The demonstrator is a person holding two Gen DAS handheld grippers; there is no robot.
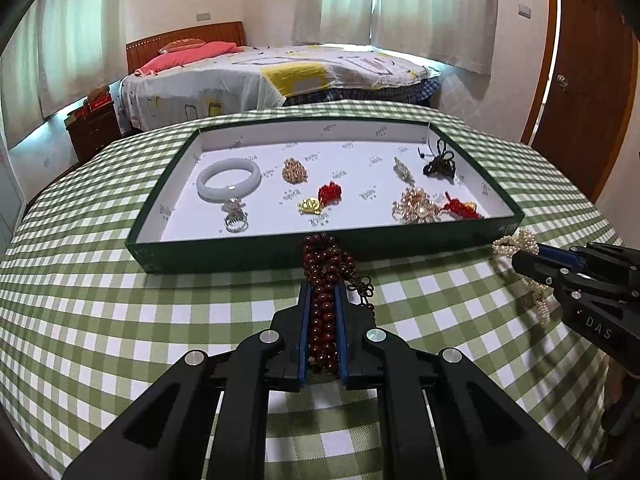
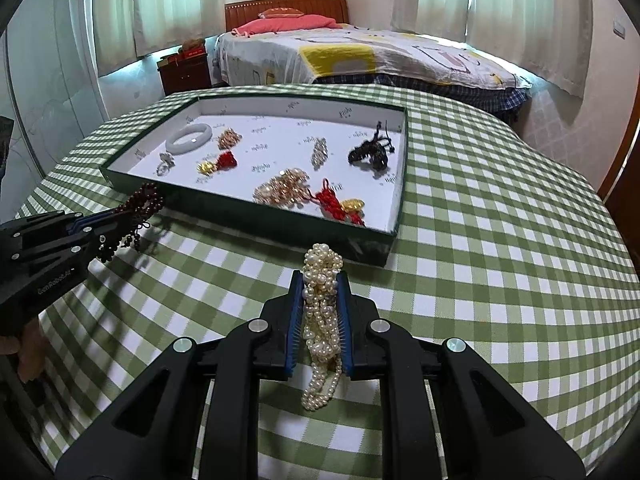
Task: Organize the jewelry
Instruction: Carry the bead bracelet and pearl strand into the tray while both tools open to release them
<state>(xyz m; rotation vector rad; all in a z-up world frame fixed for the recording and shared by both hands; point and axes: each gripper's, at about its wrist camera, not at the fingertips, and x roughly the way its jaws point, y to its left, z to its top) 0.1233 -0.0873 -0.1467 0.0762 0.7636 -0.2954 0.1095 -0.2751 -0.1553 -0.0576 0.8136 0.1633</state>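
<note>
Your left gripper (image 1: 323,292) is clamping a dark red bead bracelet (image 1: 325,276) between its blue pads, jaws pinched narrow on the strand, and it is hovering over the green checked tablecloth (image 1: 120,320) just short of the near wall of the green tray (image 1: 208,254). Inside that tray, going left to right, a white jade bangle (image 1: 228,179) is lying above a silver ring (image 1: 236,222), then a gold filigree piece (image 1: 295,171), a gold charm with a red knot (image 1: 320,200), a small silver brooch (image 1: 404,170), a pearl-and-gold cluster (image 1: 416,210) touching a second red knot charm (image 1: 462,208), and a black cord ornament (image 1: 440,162) in the far right corner (details too small to tell). Your right gripper (image 2: 323,304) is squeezing a white pearl necklace (image 2: 322,320), jaws narrow on the bunched strands, whose loops are dangling below the pads, near the tray's front right corner.
</note>
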